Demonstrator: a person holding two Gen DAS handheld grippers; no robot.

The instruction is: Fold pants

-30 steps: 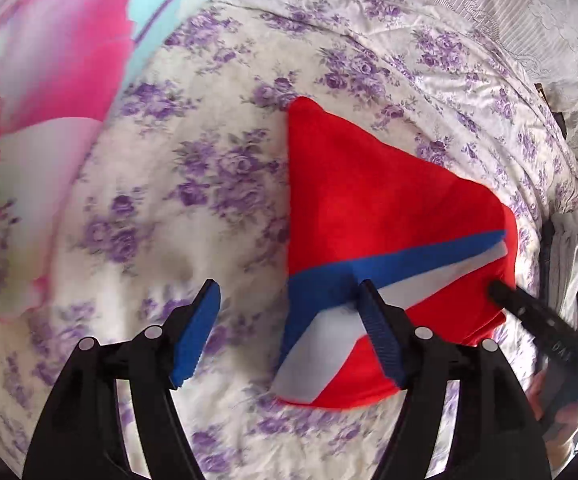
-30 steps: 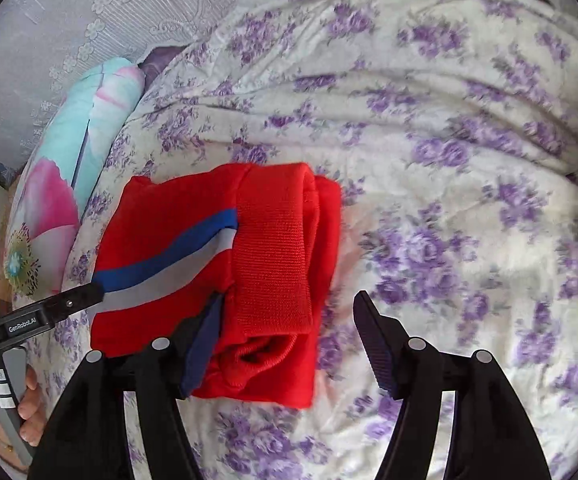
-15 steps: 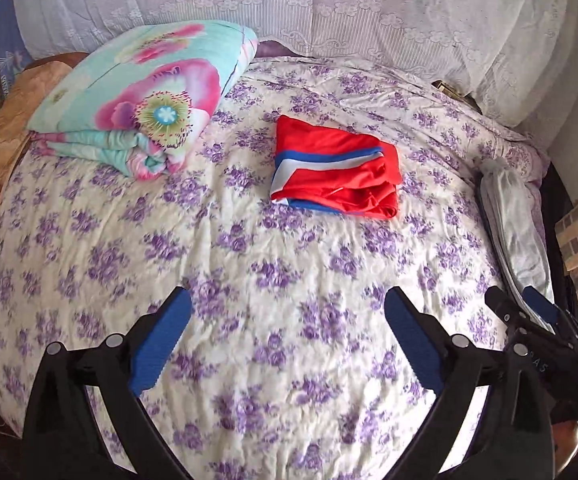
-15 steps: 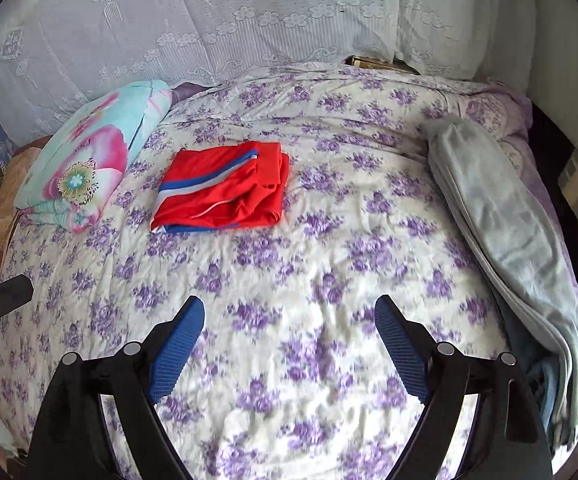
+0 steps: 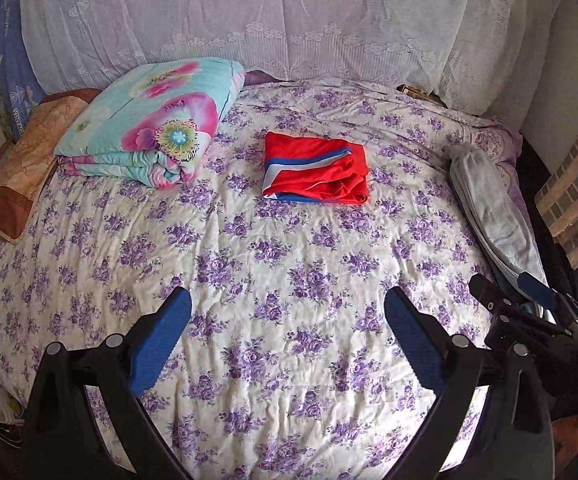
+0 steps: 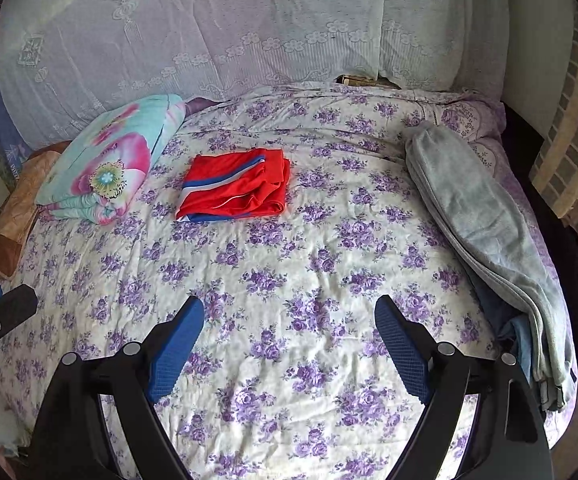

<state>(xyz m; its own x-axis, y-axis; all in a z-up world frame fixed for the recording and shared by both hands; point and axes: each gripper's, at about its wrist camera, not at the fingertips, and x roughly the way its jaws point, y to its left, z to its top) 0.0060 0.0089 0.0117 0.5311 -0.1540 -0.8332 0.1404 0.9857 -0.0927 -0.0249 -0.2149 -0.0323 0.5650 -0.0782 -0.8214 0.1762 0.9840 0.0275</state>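
Note:
The red pants (image 5: 316, 170) with a blue and white stripe lie folded in a compact stack on the far middle of the bed; they also show in the right wrist view (image 6: 235, 186). My left gripper (image 5: 287, 334) is open and empty, held well back over the near part of the bed. My right gripper (image 6: 289, 340) is open and empty, also far back from the pants. The right gripper also shows at the right edge of the left wrist view (image 5: 517, 300).
The bed has a white quilt with purple flowers (image 5: 289, 280). A folded teal and pink floral blanket (image 5: 157, 124) lies at the far left. A folded grey blanket (image 6: 485, 236) lies along the right edge. A lace curtain (image 6: 209, 20) hangs behind.
Both grippers have pulled far back from the folded pants, from right at them to the near side of the bed, and opened wider. The pants stay folded in place.

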